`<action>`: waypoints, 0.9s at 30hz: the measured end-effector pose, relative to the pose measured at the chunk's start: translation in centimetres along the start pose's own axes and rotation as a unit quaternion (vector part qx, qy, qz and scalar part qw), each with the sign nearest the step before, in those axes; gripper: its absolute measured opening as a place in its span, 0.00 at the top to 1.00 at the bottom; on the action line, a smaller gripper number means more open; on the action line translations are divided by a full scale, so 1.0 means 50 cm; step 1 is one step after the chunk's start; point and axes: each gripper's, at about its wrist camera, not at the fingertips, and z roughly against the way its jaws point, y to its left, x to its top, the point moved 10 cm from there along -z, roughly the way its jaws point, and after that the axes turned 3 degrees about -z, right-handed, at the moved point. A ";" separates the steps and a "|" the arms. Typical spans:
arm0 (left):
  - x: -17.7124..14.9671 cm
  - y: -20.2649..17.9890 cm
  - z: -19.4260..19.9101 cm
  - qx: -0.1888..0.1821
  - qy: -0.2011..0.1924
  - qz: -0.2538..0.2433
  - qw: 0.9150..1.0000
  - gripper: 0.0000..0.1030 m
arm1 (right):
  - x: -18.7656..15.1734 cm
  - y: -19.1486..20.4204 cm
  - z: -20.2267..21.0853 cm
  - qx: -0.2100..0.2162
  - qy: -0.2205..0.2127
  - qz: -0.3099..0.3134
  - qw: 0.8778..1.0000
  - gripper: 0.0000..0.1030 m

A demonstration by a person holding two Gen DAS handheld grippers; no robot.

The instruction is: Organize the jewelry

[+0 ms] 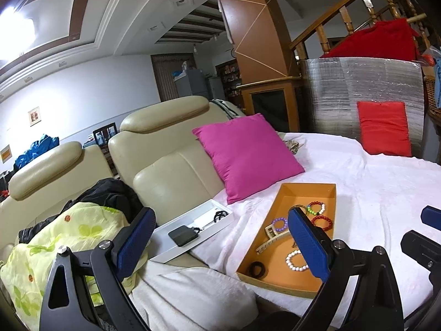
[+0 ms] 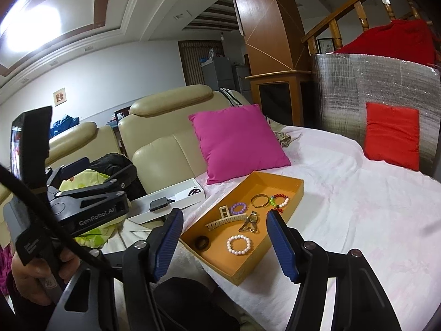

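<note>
A: Nearest item: right claw (image 2: pixel 226 244), blue pads spread, nothing between them; it hangs over the near end of the orange tray (image 2: pixel 299 190).
B: Left claw (image 1: pixel 220 244)?
A: Released too, pads wide apart, empty; a hand (image 2: pixel 30 273) grips its handle.
B: Tray contents?
A: White bead bracelet (image 2: pixel 239 244); black hair tie (image 2: pixel 202 243); beige hair clip (image 2: pixel 224 219); purple bracelet (image 2: pixel 238 207); gold bangle (image 2: pixel 259 200); multicoloured bracelet (image 2: pixel 279 200); red bracelet (image 1: pixel 322 222); a small metal piece (image 2: pixel 250 222) I cannot identify.
B: Location?
A: Tray lies on a white blanket (image 2: pixel 358 207) near a pink cushion (image 2: pixel 237 142); white box (image 1: pixel 193 227) just to the tray's left, on the beige sofa (image 1: pixel 171 171).
</note>
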 end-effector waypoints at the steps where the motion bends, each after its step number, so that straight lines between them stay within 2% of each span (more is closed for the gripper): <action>1: -0.001 0.005 0.000 0.002 0.000 0.001 1.000 0.06 | -0.002 0.003 -0.001 0.000 0.002 0.000 1.000 0.35; 14: 0.000 0.037 0.035 0.014 -0.010 0.003 1.000 0.06 | 0.002 0.048 0.023 0.006 -0.005 0.008 1.000 0.33; 27: 0.008 0.038 0.064 0.016 -0.022 -0.002 1.000 0.06 | 0.010 0.047 0.049 -0.003 -0.008 0.003 1.000 0.31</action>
